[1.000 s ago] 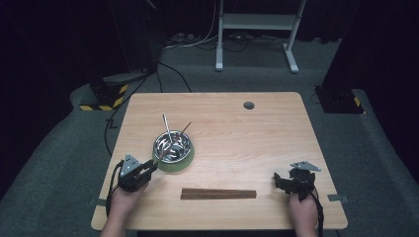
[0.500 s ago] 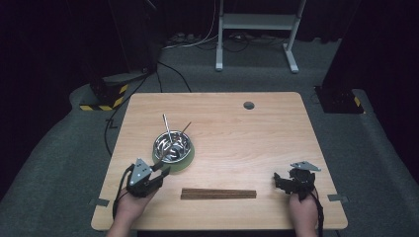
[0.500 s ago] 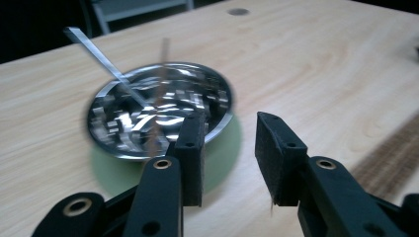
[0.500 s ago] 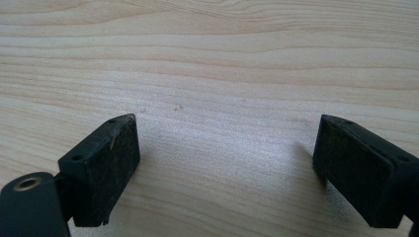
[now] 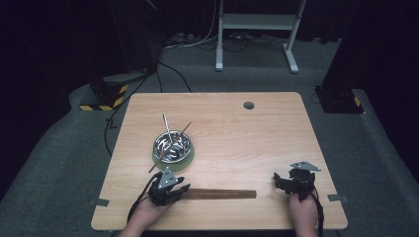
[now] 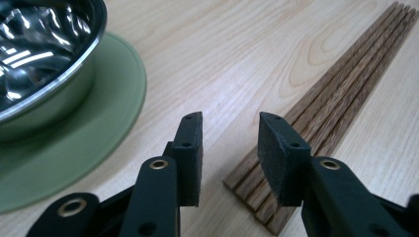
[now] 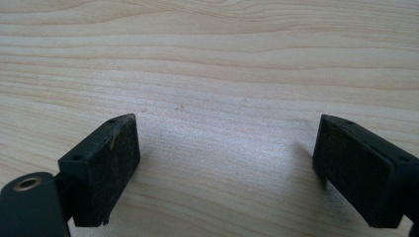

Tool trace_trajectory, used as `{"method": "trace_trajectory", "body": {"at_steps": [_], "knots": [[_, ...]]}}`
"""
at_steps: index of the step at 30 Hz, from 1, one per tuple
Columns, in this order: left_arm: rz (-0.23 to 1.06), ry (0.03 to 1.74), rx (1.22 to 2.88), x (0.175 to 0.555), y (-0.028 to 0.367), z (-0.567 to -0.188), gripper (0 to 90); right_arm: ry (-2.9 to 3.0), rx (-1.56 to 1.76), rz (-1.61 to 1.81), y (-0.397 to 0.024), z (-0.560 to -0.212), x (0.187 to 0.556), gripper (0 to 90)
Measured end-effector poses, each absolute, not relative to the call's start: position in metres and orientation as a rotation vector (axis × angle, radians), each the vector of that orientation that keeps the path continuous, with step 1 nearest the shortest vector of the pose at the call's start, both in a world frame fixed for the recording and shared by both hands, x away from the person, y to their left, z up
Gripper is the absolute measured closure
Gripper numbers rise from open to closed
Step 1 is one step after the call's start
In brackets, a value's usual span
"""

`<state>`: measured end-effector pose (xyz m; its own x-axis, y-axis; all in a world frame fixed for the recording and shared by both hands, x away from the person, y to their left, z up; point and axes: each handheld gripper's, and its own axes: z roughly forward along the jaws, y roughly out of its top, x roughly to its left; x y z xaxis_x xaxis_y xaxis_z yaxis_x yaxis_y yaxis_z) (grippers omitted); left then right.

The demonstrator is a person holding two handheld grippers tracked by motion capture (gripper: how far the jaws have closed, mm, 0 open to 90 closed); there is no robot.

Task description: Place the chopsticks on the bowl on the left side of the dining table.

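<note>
A bundle of brown wooden chopsticks (image 5: pixel 220 193) (image 6: pixel 341 94) lies flat near the table's front edge. My left gripper (image 5: pixel 183 189) (image 6: pixel 230 123) is at its left end, and its jaws have just been opening. The bundle's near end lies under the right pad (image 6: pixel 276 158) and reaches partly into the gap, but the pads do not press on it. Behind it, a steel bowl (image 5: pixel 172 146) (image 6: pixel 39 54) on a green saucer (image 5: pixel 190 157) (image 6: pixel 99 133) holds a metal stick (image 5: pixel 167 126) and a wooden stick (image 5: pixel 184 129). My right gripper (image 5: pixel 277 180) (image 7: pixel 227 128) rests open over bare wood at the front right.
A round grey hole (image 5: pixel 248 105) sits near the wooden table's (image 5: pixel 276 133) far edge. Beyond the table are a white stand (image 5: pixel 257 22), floor cables (image 5: pixel 163 74) and a yellow-black striped block (image 5: pixel 101 101). Grey carpet surrounds the table.
My left gripper has moved from the bowl's left side rightward and toward the front, to the chopstick bundle's left end, and its jaws stand wider. The right gripper has stayed put.
</note>
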<state>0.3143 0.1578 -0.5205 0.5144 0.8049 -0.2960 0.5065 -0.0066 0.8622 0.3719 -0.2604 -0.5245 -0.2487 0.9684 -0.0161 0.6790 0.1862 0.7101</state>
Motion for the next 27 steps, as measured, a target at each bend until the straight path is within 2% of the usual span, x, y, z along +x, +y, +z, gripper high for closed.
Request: {"method": "trace_trajectory", "body": {"at_steps": [12, 23, 27], "knots": [[0.325, 1.146, 1.680, 0.318, 0.156, -0.528, 62.8, 1.997, 1.548, 0.821, -0.260, -0.524, 0.372, 10.6], [0.387, 1.174, 1.642, 0.328, 0.160, -0.530, 63.6, 1.999, 1.544, 0.819, -0.260, -0.524, 0.372, 10.7], [0.348, 1.142, 1.657, 0.325, 0.157, -0.531, 63.1, 1.999, 1.545, 0.820, -0.260, -0.524, 0.372, 10.7]]}}
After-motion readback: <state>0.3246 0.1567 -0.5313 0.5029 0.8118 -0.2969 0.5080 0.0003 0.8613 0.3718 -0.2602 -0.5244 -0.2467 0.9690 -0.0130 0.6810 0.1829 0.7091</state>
